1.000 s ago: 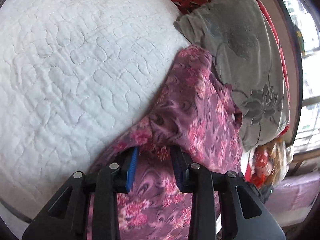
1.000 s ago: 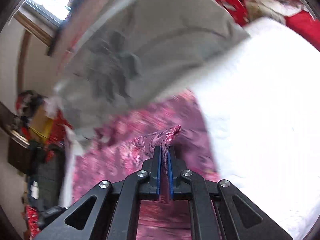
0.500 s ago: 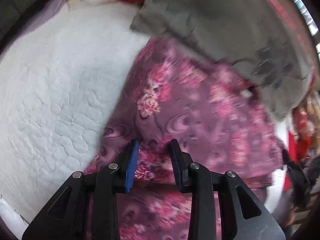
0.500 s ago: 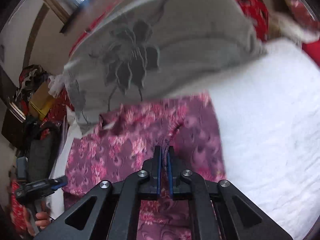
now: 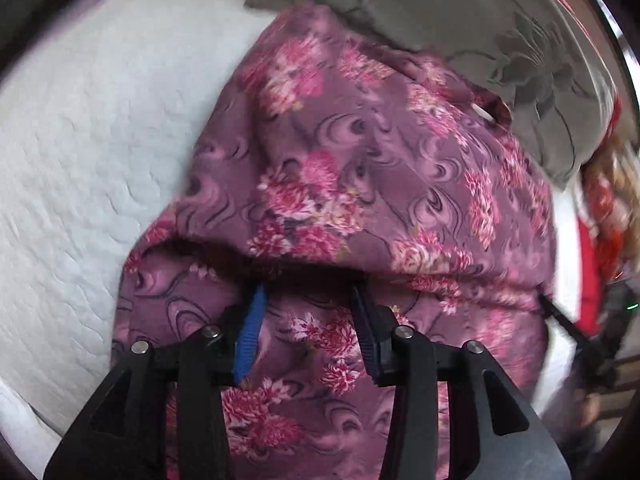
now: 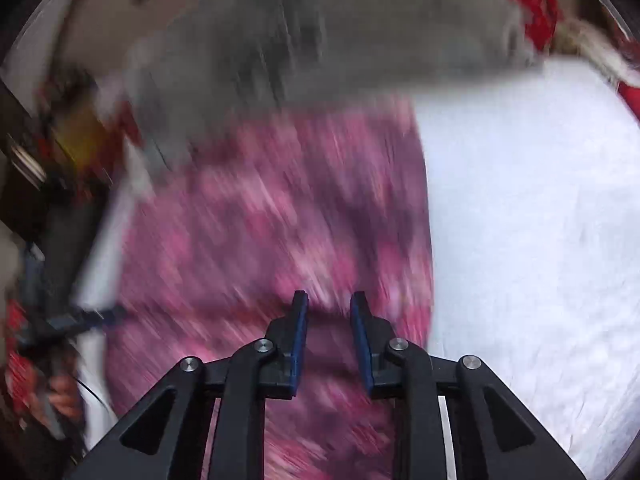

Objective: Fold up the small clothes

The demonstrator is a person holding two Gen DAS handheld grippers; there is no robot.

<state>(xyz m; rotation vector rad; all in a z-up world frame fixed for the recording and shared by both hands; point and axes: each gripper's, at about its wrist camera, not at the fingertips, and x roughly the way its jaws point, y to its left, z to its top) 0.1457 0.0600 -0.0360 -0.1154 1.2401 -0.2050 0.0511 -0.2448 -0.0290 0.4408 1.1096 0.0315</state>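
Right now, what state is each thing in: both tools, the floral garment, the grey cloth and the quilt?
Left tool: jaws have just been opening, apart, tips tucked under the garment's folded edge, pads not pressing.
Right tool: jaws have just been opening, nothing pinched between them.
Purple floral garment: folded over on itself, lying on the quilt.
Grey cloth: spread, overlapping the garment's far edge.
White quilt: laid flat.

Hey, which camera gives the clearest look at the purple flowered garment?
The left wrist view: the purple flowered garment is sharp there, with its pink blooms and folded-over edge readable. The right wrist view shows the same garment only as a motion-blurred pink and purple smear.
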